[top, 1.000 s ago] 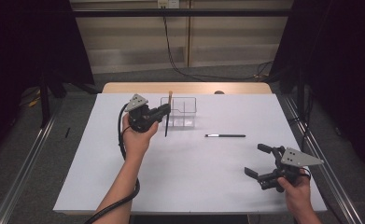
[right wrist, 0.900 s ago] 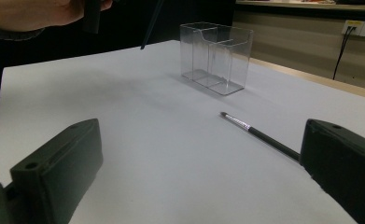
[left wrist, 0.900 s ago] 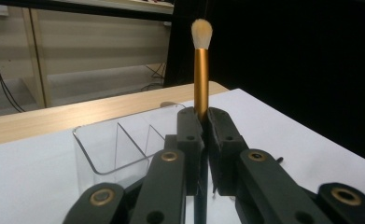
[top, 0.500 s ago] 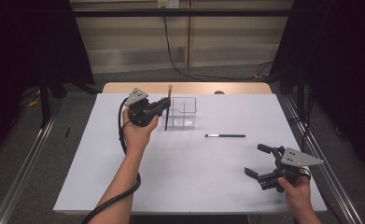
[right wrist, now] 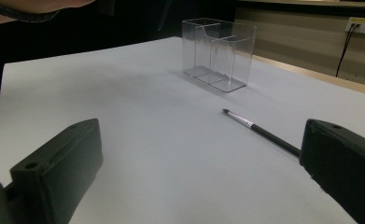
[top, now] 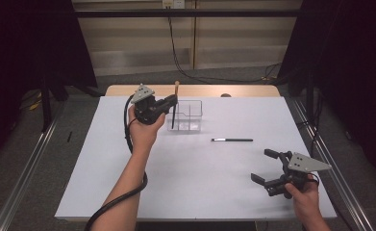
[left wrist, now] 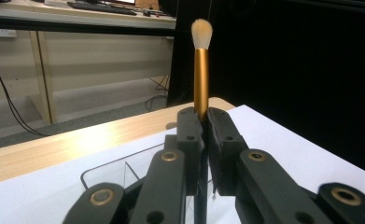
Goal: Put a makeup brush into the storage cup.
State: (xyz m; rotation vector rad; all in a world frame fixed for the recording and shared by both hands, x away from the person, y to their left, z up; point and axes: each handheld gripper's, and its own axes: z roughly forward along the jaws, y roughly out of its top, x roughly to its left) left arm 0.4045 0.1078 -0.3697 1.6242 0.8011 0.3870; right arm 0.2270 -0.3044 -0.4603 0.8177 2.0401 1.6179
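A makeup brush (left wrist: 201, 70) with a gold handle and pale bristles stands upright, bristles up, clamped between the jaws of the left hand-held gripper (top: 169, 102). In the left gripper view the 2 black jaws close on the gold handle just below its middle, and the lower part of the handle runs down between them. From the high view the brush (top: 174, 105) hangs at the left end of a clear plastic organiser (top: 187, 115), its lower tip at or inside the leftmost compartment; whether it touches the bottom cannot be told. The organiser has several compartments and sits on the far half of the white bench (top: 195, 192), near the wooden strip along the bench's back edge. The person's left hand (top: 144, 129) grips the hand-held gripper from below, with a black cable trailing down along the forearm.

To the right of the organiser, well apart from it, a thin black brush (top: 232, 140) lies flat on the bench; in the right gripper view its fine tip (right wrist: 227, 112) points toward the organiser (right wrist: 217, 53).

The right hand-held gripper (top: 267, 167) sits near the bench's front right corner, held by the right hand (top: 305, 197), with its 2 jaws spread wide and nothing between them.
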